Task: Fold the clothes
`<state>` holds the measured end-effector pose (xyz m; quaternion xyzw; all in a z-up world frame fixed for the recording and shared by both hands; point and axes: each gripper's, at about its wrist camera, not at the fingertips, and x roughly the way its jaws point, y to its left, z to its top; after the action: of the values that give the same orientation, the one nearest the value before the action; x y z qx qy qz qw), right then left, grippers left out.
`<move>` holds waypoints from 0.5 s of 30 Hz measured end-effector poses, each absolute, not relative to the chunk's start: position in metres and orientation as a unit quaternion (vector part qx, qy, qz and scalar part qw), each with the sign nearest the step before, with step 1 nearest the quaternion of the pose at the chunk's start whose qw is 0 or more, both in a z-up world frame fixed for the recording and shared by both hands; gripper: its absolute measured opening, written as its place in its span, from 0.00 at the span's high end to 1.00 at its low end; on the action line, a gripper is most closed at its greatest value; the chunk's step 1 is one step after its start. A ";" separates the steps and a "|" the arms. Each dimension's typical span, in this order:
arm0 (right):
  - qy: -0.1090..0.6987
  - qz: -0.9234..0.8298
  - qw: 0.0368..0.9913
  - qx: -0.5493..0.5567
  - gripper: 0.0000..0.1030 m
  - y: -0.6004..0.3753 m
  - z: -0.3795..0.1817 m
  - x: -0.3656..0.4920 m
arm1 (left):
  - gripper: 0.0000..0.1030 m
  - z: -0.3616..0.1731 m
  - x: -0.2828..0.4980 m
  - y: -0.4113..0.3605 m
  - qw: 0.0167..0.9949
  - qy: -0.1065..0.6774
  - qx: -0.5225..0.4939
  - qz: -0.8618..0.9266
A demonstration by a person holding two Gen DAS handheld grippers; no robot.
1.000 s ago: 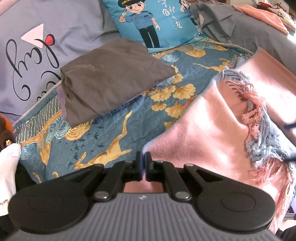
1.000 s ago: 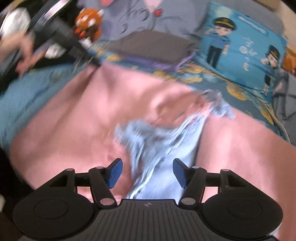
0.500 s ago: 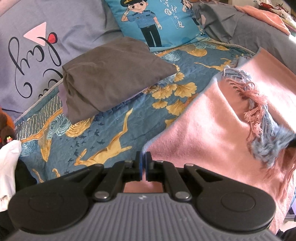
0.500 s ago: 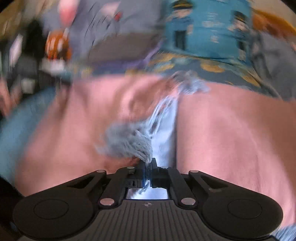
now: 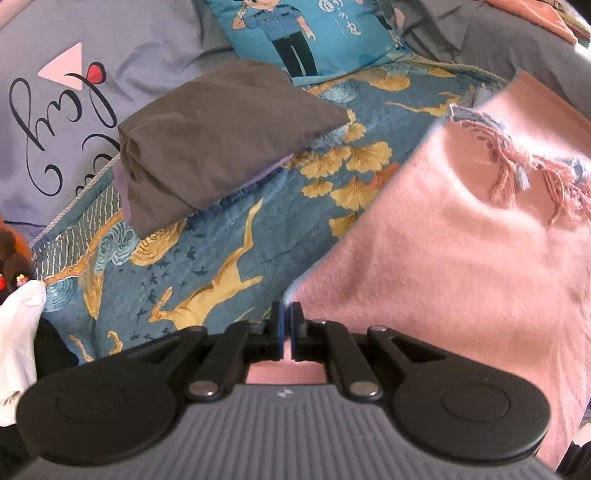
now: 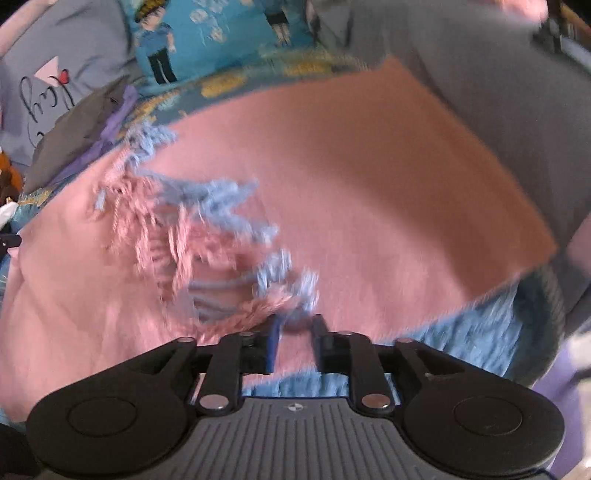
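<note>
A pink scarf [image 5: 461, 258] with pink and blue fringe [image 5: 517, 173] lies spread on the bed. My left gripper [image 5: 286, 314] is shut on the scarf's near left corner, and pink cloth shows under the jaws. In the right wrist view the scarf [image 6: 351, 166] fills the middle, with its fringe [image 6: 207, 221] strewn across it, blurred by motion. My right gripper [image 6: 295, 326] hangs just over the scarf and its jaws are opening. A tuft of blue fringe sits at the tips between them, and the pads do not press on it.
A folded grey garment [image 5: 221, 136] rests on the blue patterned bedspread [image 5: 221, 258]. A cartoon cushion [image 5: 295, 33] and a grey pillow with script [image 5: 55, 110] lie behind it. White cloth [image 5: 18, 332] is at the left edge. A grey blanket [image 6: 480, 92] borders the scarf's far right.
The right gripper shut on the fringe, swept sideways across the scarf while rolling, and now has its jaws apart. The fringe has shifted right. The left gripper has kept still, shut on its corner.
</note>
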<state>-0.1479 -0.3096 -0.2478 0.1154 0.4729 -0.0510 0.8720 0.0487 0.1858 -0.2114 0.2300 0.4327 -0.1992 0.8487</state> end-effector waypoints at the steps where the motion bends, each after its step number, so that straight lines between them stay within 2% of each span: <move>1: 0.459 -0.046 0.881 0.104 0.70 -0.306 -0.242 -0.144 | 0.96 -0.211 0.049 0.186 0.849 0.433 0.230 -0.199; 3: 0.426 -0.022 0.901 0.082 0.56 -0.297 -0.230 -0.127 | 0.96 -0.211 0.049 0.185 0.849 0.432 0.230 -0.199; 8: 0.349 0.061 0.935 0.021 0.36 -0.259 -0.204 -0.063 | 0.96 -0.210 0.050 0.184 0.850 0.432 0.229 -0.199; 12: 0.342 0.125 0.931 -0.010 0.34 -0.229 -0.206 0.000 | 0.96 -0.211 0.051 0.183 0.850 0.432 0.225 -0.200; 15: 0.369 0.139 0.919 -0.012 0.35 -0.210 -0.222 0.039 | 0.96 -0.211 0.052 0.183 0.851 0.431 0.221 -0.202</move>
<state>0.0395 -0.2103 -0.2218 -0.0117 0.3692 0.1387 0.9189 0.0515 0.1830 -0.2109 0.2212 0.4314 -0.2017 0.8510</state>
